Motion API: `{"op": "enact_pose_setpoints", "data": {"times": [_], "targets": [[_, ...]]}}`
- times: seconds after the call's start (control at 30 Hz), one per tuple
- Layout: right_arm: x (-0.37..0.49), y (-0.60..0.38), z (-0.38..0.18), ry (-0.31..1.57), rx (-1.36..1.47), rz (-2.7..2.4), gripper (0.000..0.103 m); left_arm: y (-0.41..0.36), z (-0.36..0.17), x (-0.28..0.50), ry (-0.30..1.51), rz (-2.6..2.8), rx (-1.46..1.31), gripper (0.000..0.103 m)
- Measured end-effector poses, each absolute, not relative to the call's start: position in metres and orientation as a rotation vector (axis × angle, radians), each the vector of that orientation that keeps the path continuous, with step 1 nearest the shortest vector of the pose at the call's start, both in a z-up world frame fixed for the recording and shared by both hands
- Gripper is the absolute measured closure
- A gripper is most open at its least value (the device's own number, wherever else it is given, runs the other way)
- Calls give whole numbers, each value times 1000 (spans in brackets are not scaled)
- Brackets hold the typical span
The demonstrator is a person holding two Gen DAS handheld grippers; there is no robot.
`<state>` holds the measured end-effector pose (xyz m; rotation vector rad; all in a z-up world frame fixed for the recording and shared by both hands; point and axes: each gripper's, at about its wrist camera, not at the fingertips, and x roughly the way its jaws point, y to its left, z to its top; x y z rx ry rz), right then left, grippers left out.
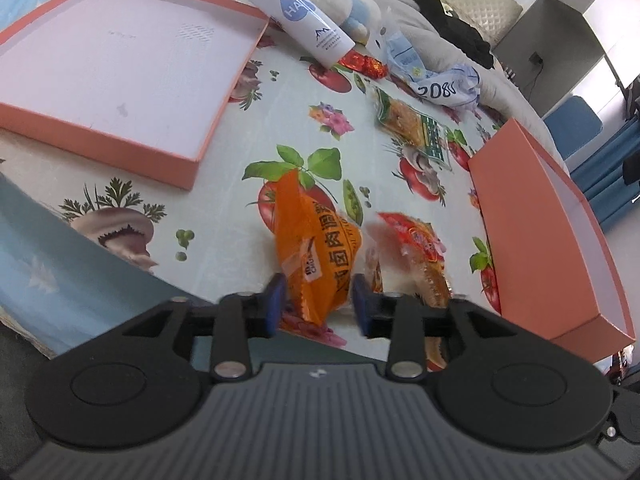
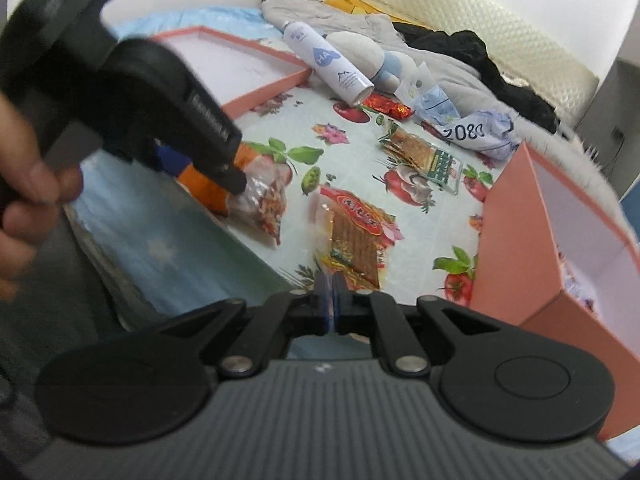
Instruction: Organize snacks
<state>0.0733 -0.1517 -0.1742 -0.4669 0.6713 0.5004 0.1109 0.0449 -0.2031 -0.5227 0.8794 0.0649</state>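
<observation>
An orange snack packet (image 1: 316, 252) stands on end on the flowered cloth between the blue pads of my left gripper (image 1: 318, 304). The jaws stand apart and I see no squeeze on the packet. In the right wrist view that left gripper (image 2: 212, 172) hangs over the orange packet (image 2: 200, 188), with a clear snack bag (image 2: 268, 204) beside it. My right gripper (image 2: 330, 304) is nearly closed, pinching the near edge of a red packet of brown strips (image 2: 356, 236). That red packet (image 1: 416, 240) looks blurred from the left wrist.
A tall orange box (image 2: 516, 220) stands at the right, wrappers inside. Its shallow lid (image 1: 120, 72) lies at the far left. Behind are a white spray bottle (image 1: 292, 12), a red candy wrapper (image 1: 366, 64), a green-brown snack packet (image 1: 412, 128), a crumpled blue-white bag (image 1: 440, 88) and piled clothes.
</observation>
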Motion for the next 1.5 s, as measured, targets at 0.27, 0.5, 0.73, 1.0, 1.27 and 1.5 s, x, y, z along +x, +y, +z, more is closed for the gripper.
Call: {"op": "enact_pose_setpoints", "data": {"times": [0.27,0.5,0.73,1.0,1.27,1.5], "targets": [[94,-170,-168,704,-226,566,28,48,-197,118,853,65,-497,32],[133,-168,-185,729,-222,508,15,48,-206,132,876,47,-481,31],[167,-160,-216,809,-260,470,15,38,-205,141,867,38,-409,31],[178,-163,-226,837,-220,515,18,32,-204,144,870,26,-358,31],[167,-151,-222,820,-250,576,61,21,-210,152,899,20,-301,31],[163,-149,-219,800,-236,534,88,24,-220,153,895,13,-352,36]]}}
